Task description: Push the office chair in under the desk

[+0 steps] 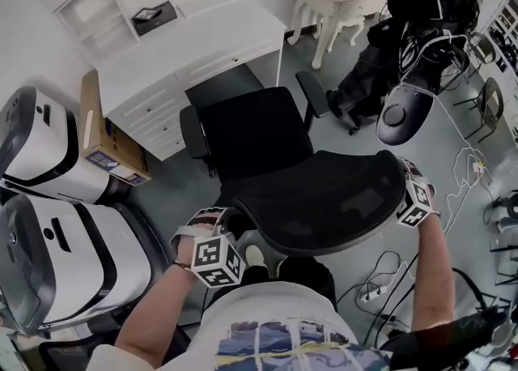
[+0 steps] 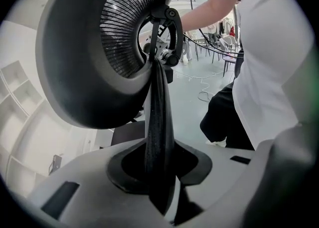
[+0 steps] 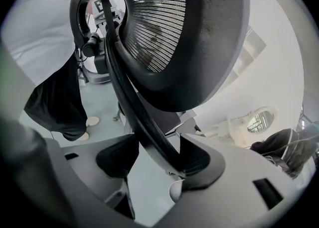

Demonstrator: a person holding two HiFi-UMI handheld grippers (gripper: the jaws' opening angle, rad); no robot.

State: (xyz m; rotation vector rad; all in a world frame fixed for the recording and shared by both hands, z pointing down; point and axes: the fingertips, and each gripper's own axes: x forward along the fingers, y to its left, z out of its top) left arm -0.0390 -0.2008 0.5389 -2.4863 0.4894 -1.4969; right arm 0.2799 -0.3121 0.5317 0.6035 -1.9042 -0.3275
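A white table with a bank of drawers and open shelves above stands at the upper left of the head view. A brown cardboard box leans just beside the drawers. Two bulky white-and-black machines stand further left, close to the chair's path on that side. A white side table with curved legs and a person in dark clothes are off to the upper right. Loose cables lie on the floor by the right hand. The black office chair with a mesh backrest stands directly in front of the table's knee opening. The front edge of its seat is at the mouth of that opening, and its two armrests are outside it. The seat faces the table, up and slightly left in the head view, with the curved backrest towards the person. The backrest's long span runs from lower left to upper right between the two grippers. The left gripper has its jaws closed narrowly on the backrest's black edge. The right gripper has its jaws apart around the opposite rim. That rim lies against one jaw, with a gap to the other.
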